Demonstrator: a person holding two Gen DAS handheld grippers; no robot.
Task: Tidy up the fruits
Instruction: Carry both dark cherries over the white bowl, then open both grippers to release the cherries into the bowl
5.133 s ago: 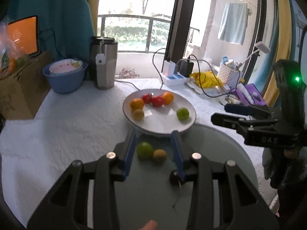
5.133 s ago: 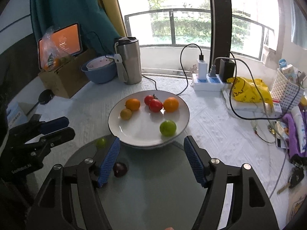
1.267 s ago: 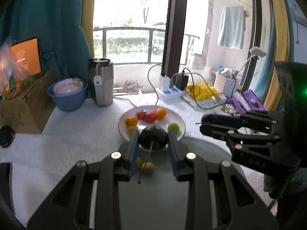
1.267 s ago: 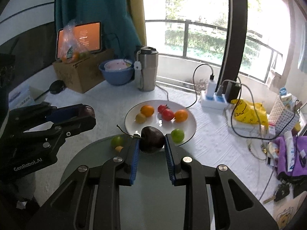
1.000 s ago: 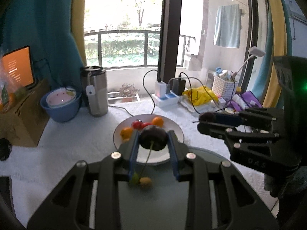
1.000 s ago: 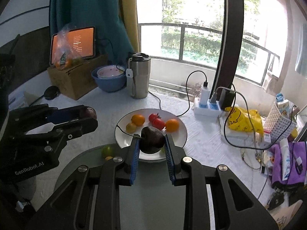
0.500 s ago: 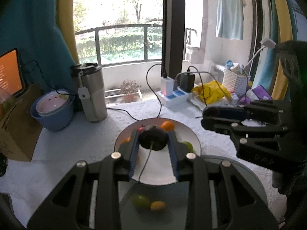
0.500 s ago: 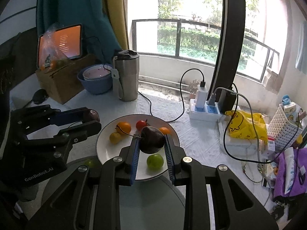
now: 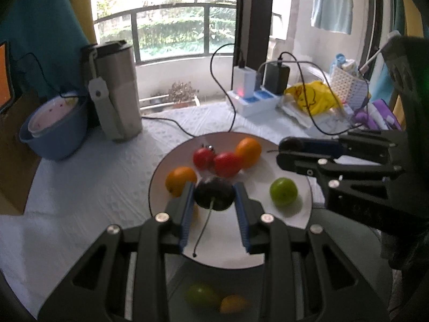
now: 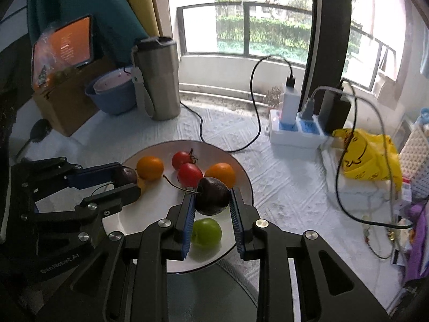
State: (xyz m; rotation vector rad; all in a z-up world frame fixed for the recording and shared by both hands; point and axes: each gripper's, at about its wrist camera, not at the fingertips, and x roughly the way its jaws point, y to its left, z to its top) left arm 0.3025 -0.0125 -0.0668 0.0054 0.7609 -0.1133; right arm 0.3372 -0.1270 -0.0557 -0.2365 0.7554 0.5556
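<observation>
The right hand-held gripper (image 10: 211, 201) pinches a dark plum (image 10: 213, 197) between its blue pads, the stem sticking out to the left, above the white plate (image 10: 158, 214). On the plate lie two oranges (image 10: 150, 167), two tomatoes (image 10: 189, 175) and a green fruit (image 10: 207, 232) just under the plum. At the left, the left hand-held gripper (image 10: 126, 181) grips a second dark plum (image 10: 126, 175) over the plate's edge, beside one orange. Behind, on the white counter (image 10: 219, 131), stand a steel tumbler (image 10: 158, 77), a blue bowl (image 10: 112, 96), a cardboard box (image 10: 64, 102) and a power strip (image 10: 297, 134); a yellow bag (image 10: 367, 155) lies at the right.
</observation>
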